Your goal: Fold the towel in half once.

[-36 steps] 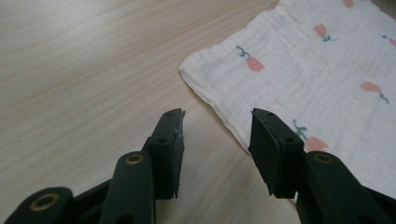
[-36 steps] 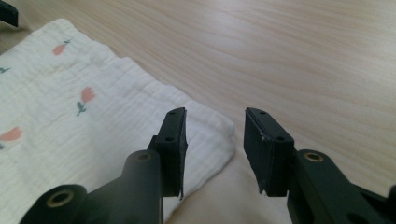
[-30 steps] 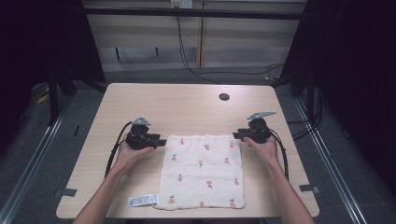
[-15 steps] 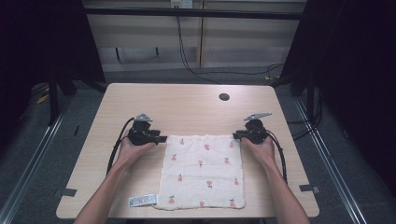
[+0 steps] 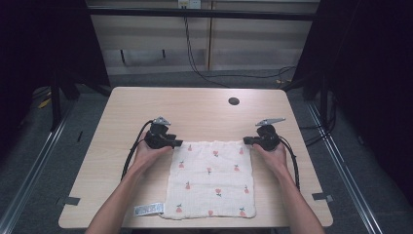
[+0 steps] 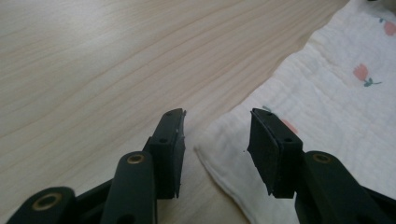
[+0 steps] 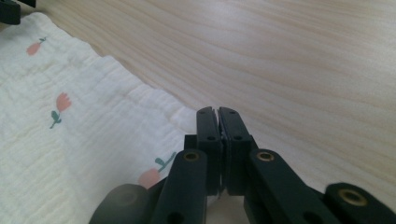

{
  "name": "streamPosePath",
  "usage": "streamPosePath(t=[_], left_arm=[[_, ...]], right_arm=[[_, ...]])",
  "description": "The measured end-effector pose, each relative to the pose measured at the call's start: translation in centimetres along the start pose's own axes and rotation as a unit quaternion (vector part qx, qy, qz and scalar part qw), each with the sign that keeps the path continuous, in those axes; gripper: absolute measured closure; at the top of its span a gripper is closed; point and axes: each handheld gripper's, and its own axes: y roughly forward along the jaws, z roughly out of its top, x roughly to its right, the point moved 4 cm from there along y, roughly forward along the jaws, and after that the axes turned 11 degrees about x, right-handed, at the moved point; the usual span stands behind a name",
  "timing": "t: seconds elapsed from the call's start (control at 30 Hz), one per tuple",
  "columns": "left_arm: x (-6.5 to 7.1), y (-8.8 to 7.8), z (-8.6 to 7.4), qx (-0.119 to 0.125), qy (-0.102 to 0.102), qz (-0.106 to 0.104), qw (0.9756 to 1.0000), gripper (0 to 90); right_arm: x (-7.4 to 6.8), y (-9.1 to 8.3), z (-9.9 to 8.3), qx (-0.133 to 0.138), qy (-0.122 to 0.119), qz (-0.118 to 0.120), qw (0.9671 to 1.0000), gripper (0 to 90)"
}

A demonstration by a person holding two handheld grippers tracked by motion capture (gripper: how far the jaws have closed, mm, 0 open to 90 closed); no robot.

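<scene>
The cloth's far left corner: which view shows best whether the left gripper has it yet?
The left gripper view: the cloth corner lies between the left gripper's open jaws, not pinched. The high view shows that gripper at the corner, jaws too small to judge. The right gripper view shows the opposite corner.

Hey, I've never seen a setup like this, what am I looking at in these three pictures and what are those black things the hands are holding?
A person sits at a wooden table holding a hand-held gripping tool in each hand. The wide picture comes from a camera above the table; the two close-ups come from cameras riding on the tools, looking along their black jaws. A white cloth printed with small red flowers lies flat on the table, with a tag at its near left corner. The left tool has its jaws apart around the cloth's far left corner, not pinching it yet. The right tool has just been closing and is now shut at the far right corner, apparently pinching the cloth's edge.
</scene>
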Motion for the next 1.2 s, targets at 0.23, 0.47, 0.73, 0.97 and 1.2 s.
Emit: streamPosePath(t=[0.23,0.47,0.73,0.97,1.2], left_arm=[[0.3,0.5,-0.4,0.007,-0.003,-0.002,1.0000,56.8],[0.4,0.1,-0.7,-0.001,0.011,-0.032,0.9994,81.7],[0.3,-1.0,-0.6,0.015,0.010,-0.035,0.9992,86.0],[0.3,-2.1,0.3,0.043,-0.008,-0.046,0.9980,86.1],[0.4,-3.0,1.0,0.069,-0.015,-0.056,0.9960,86.1]], right_arm=[[0.0,-0.3,0.1,0.010,-0.001,0.011,0.9999,87.6],[-0.2,-0.4,0.2,0.015,0.001,0.016,0.9998,87.8],[-0.4,-0.6,0.7,0.031,0.011,0.028,0.9991,88.0],[-0.3,-1.2,1.1,0.044,0.023,0.037,0.9981,88.3],[-0.5,-1.8,2.3,0.065,0.023,0.041,0.9968,88.3]])
